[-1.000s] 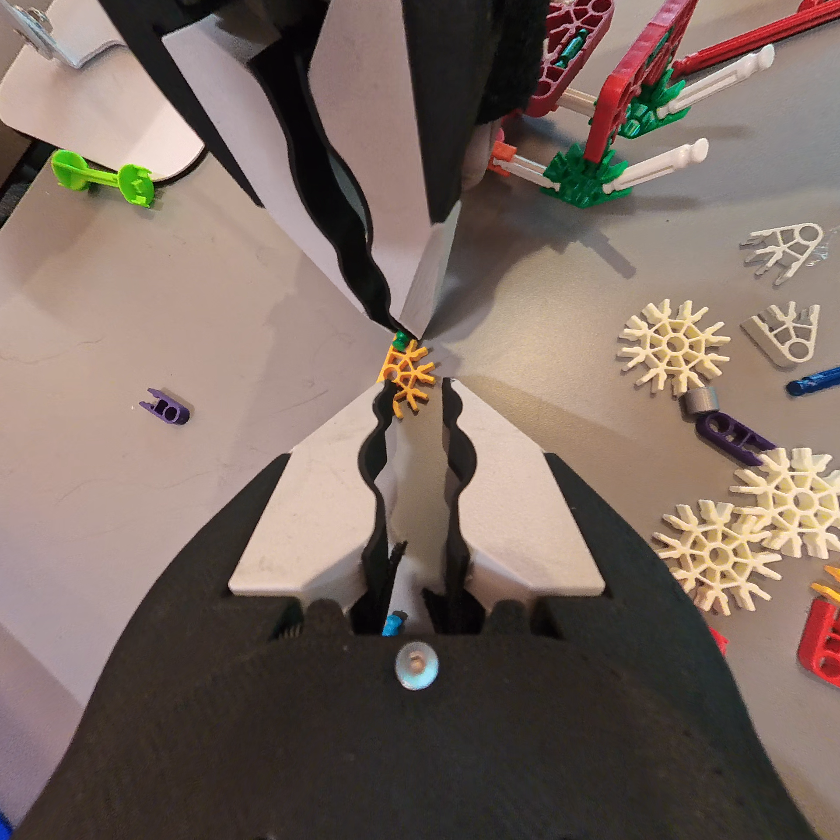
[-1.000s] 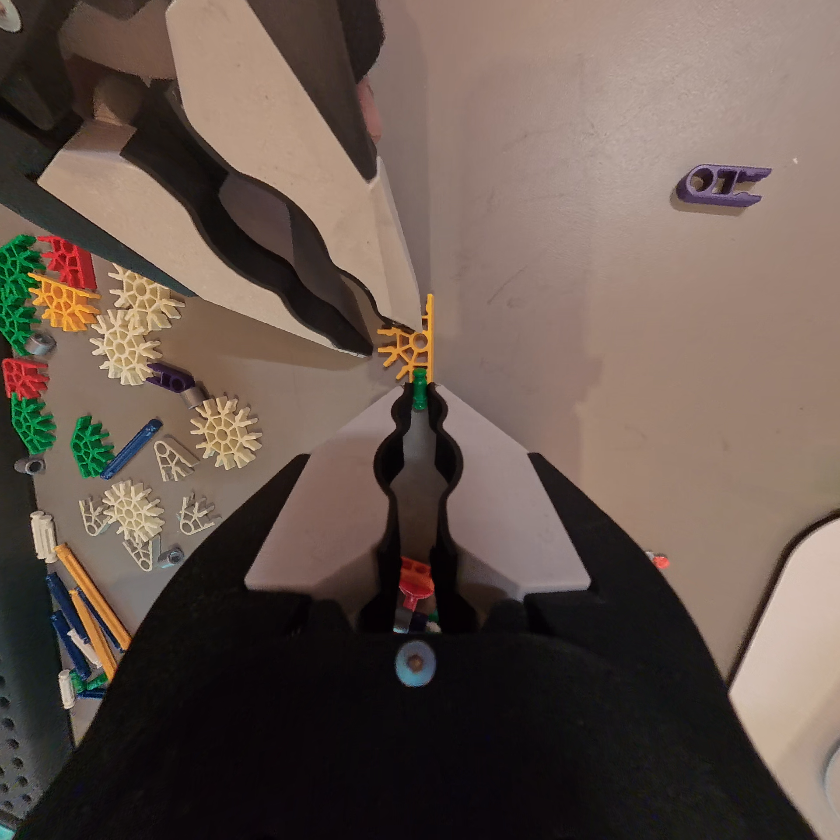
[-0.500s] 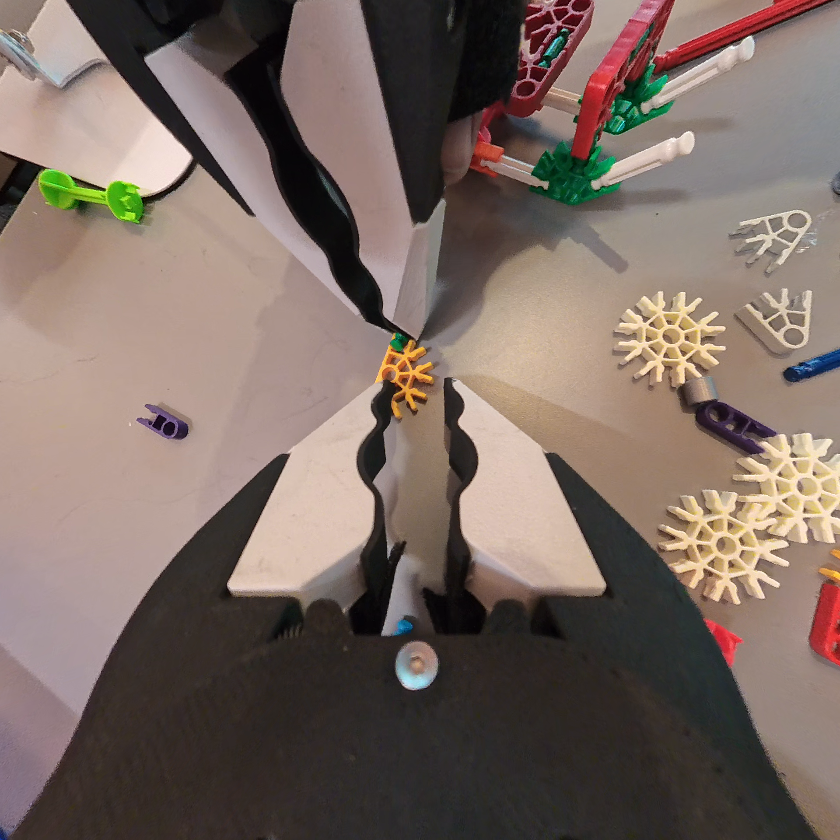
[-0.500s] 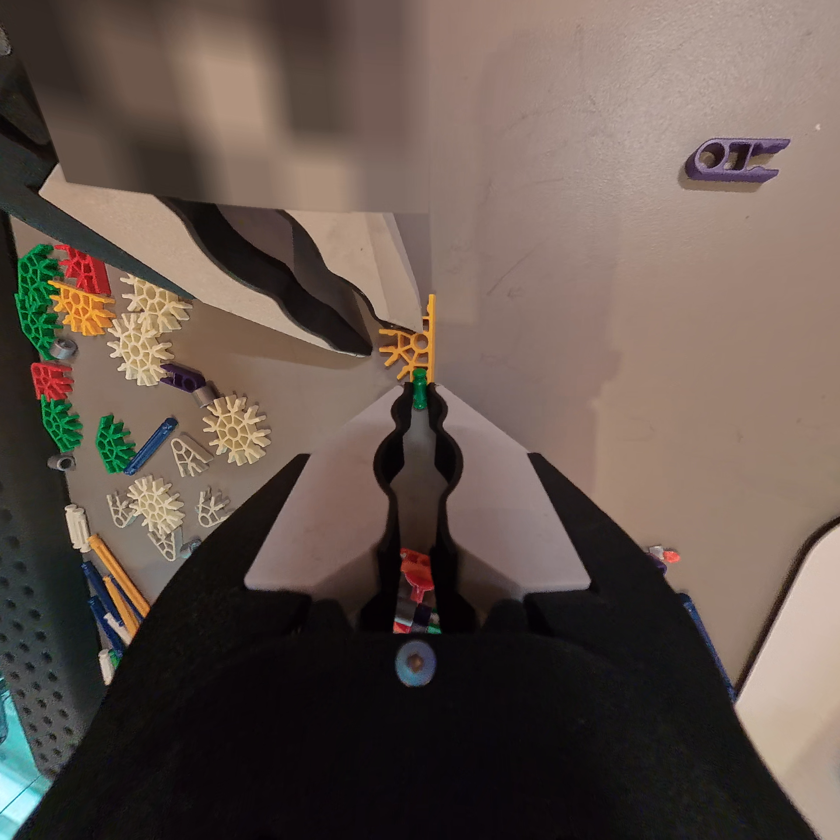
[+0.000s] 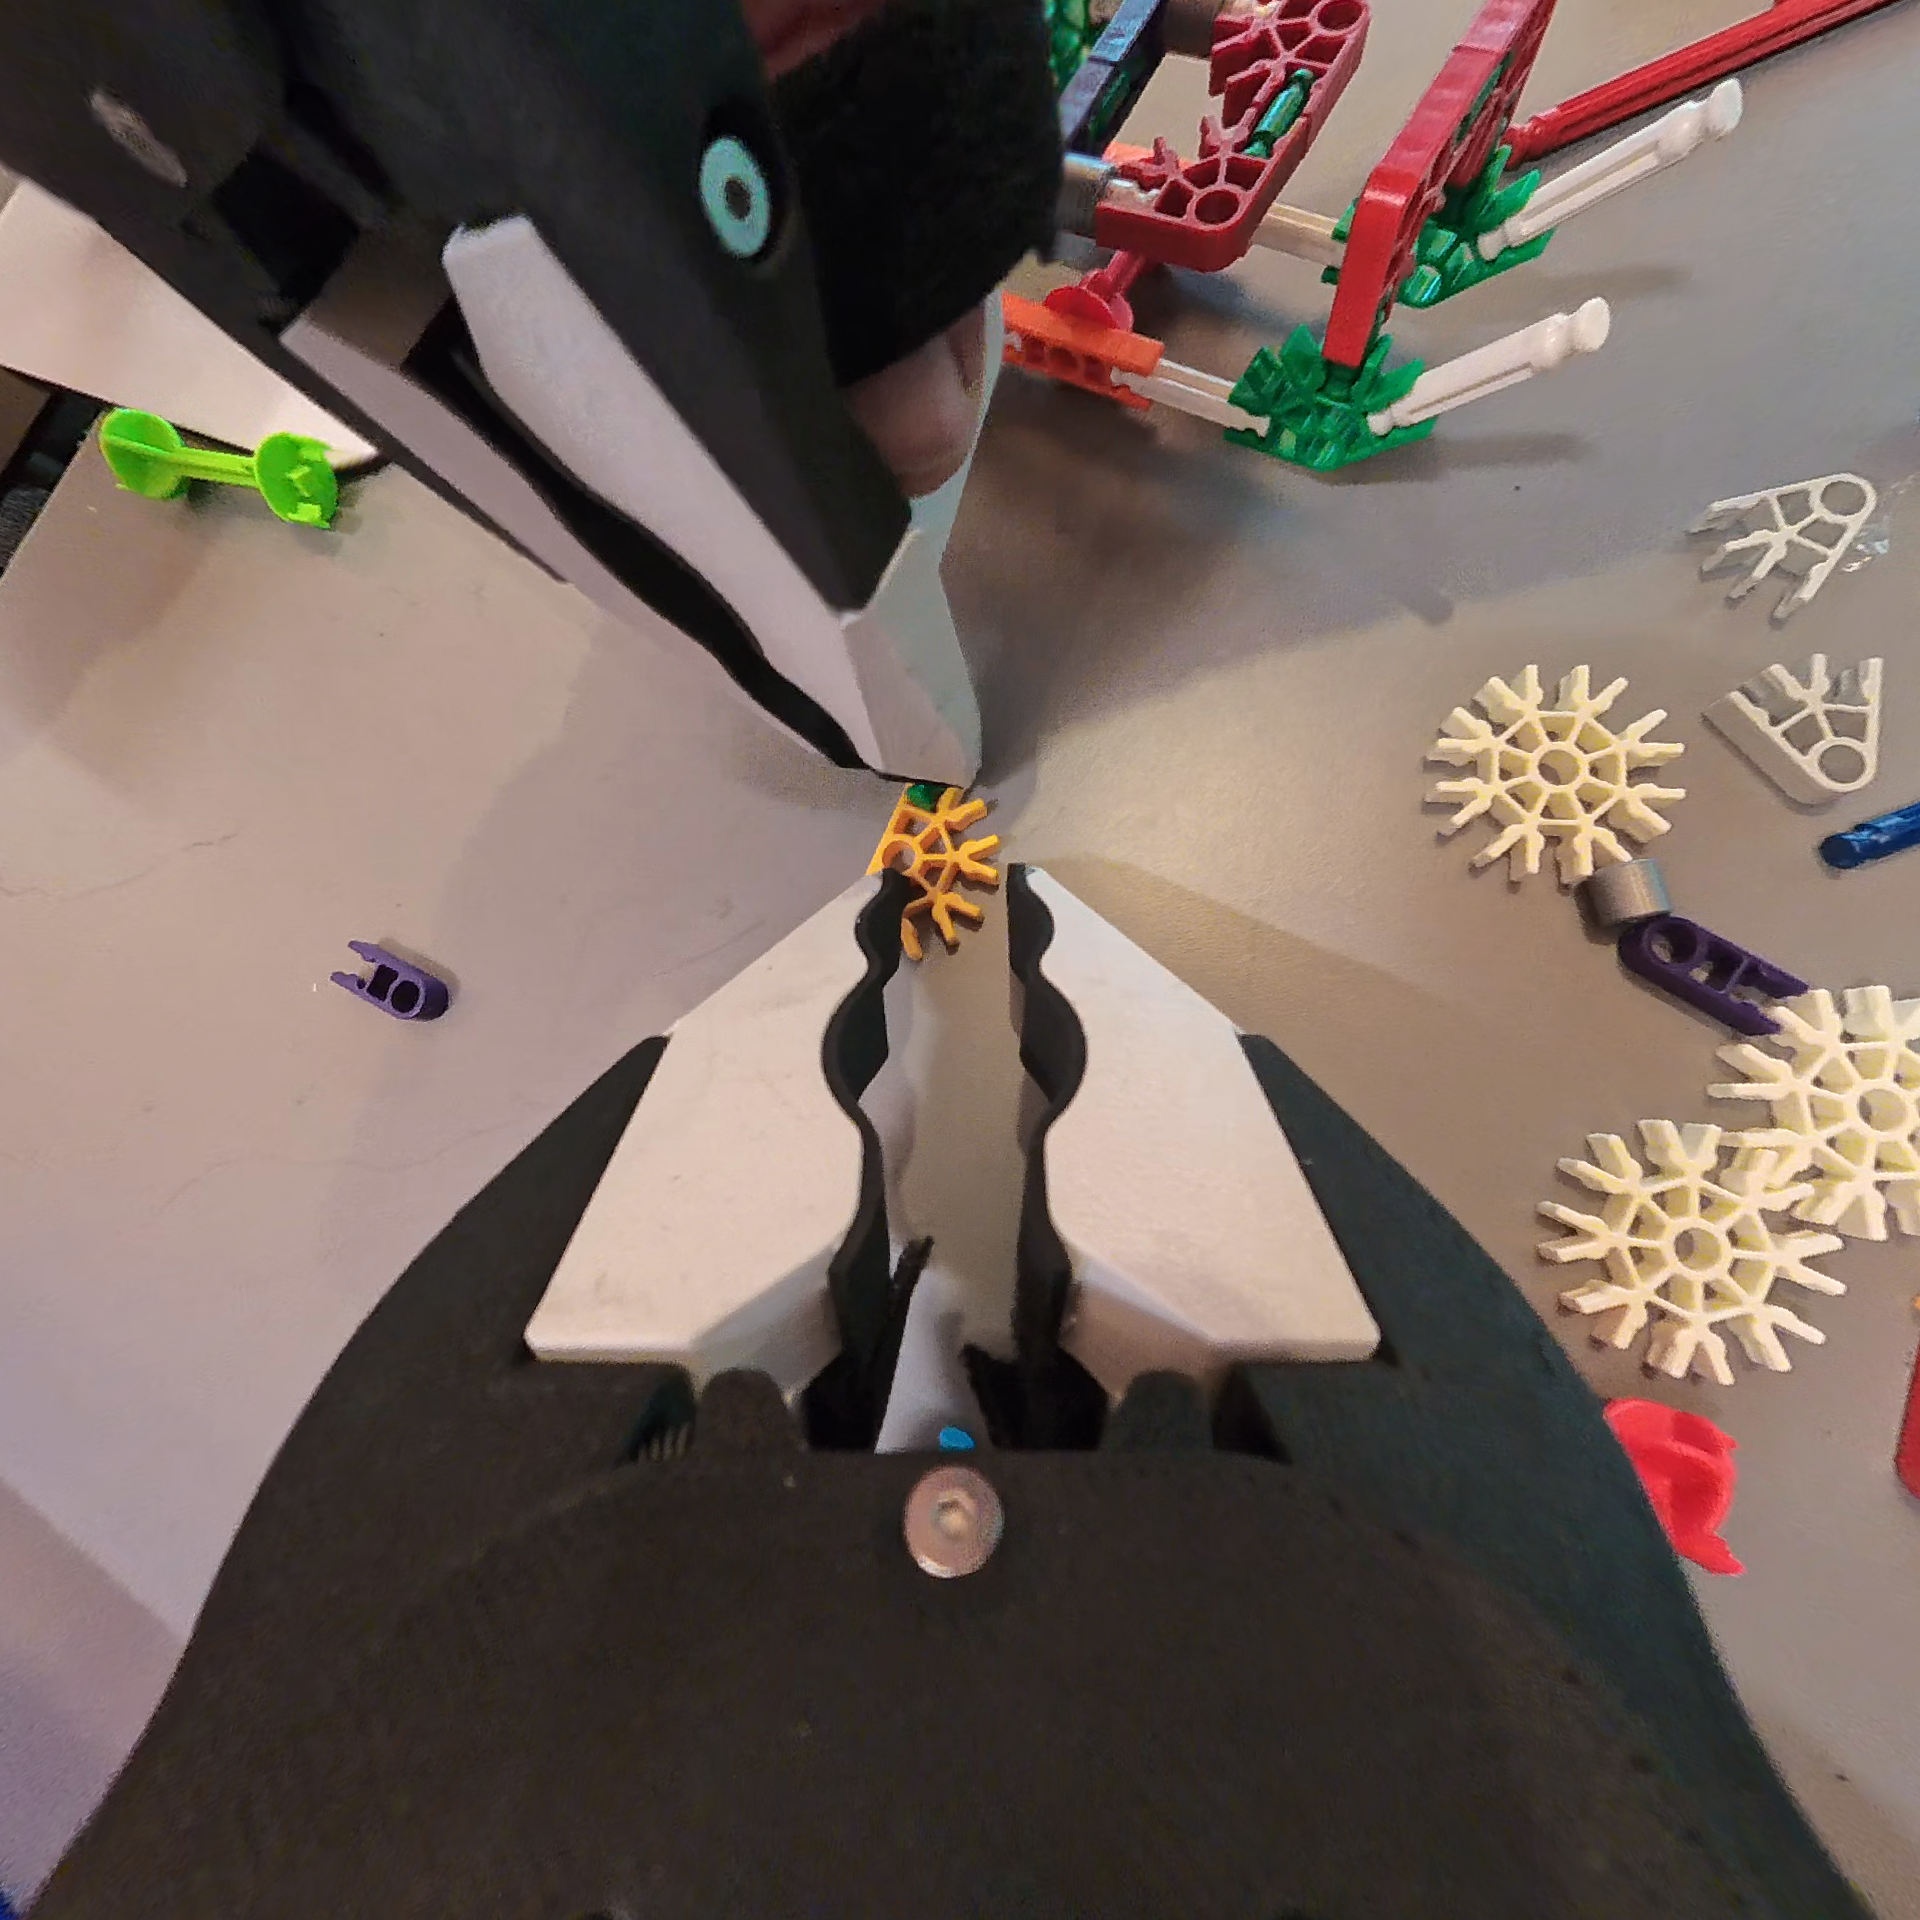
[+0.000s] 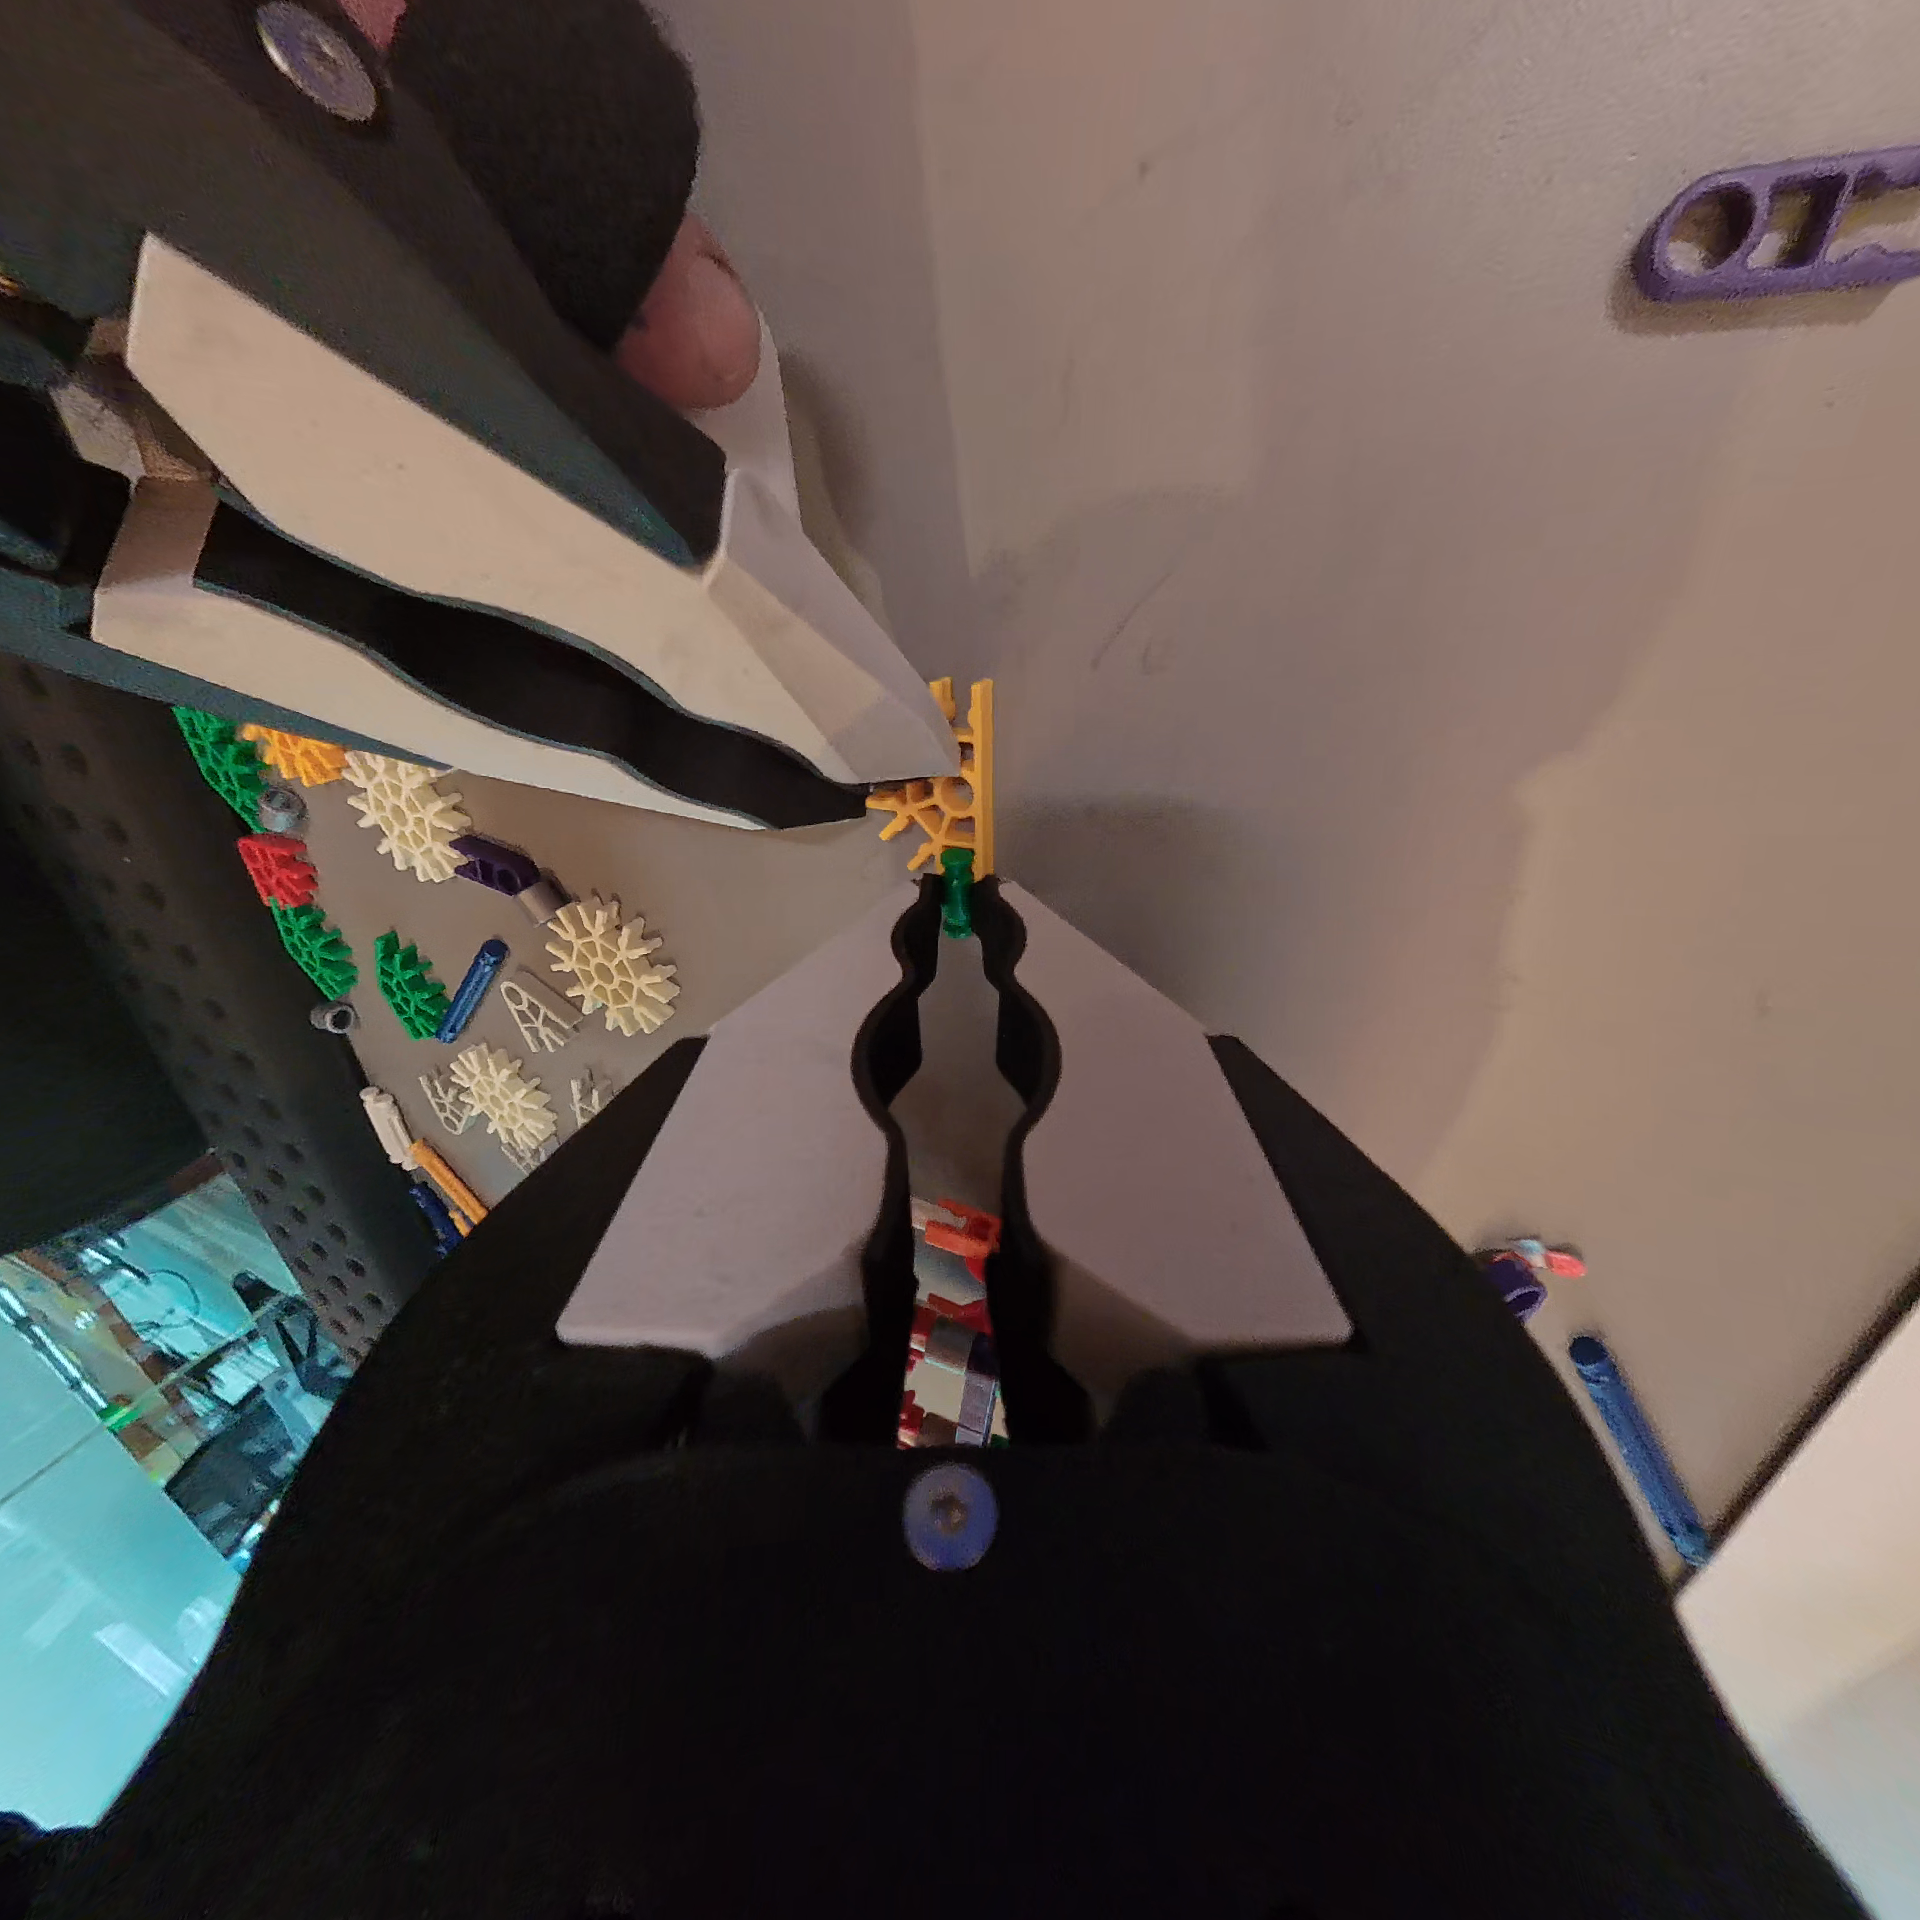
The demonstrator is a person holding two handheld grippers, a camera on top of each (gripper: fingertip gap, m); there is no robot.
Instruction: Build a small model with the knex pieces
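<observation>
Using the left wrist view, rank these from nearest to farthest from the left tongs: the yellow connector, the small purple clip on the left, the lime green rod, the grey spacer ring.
1. yellow connector, at the tips of the left tongs, held.
2. small purple clip, out to the left.
3. grey spacer ring, to the right.
4. lime green rod, far upper left.

Right gripper [image 5: 940, 777] now tilted flatter across the left wrist view, screw side turned up.
</observation>
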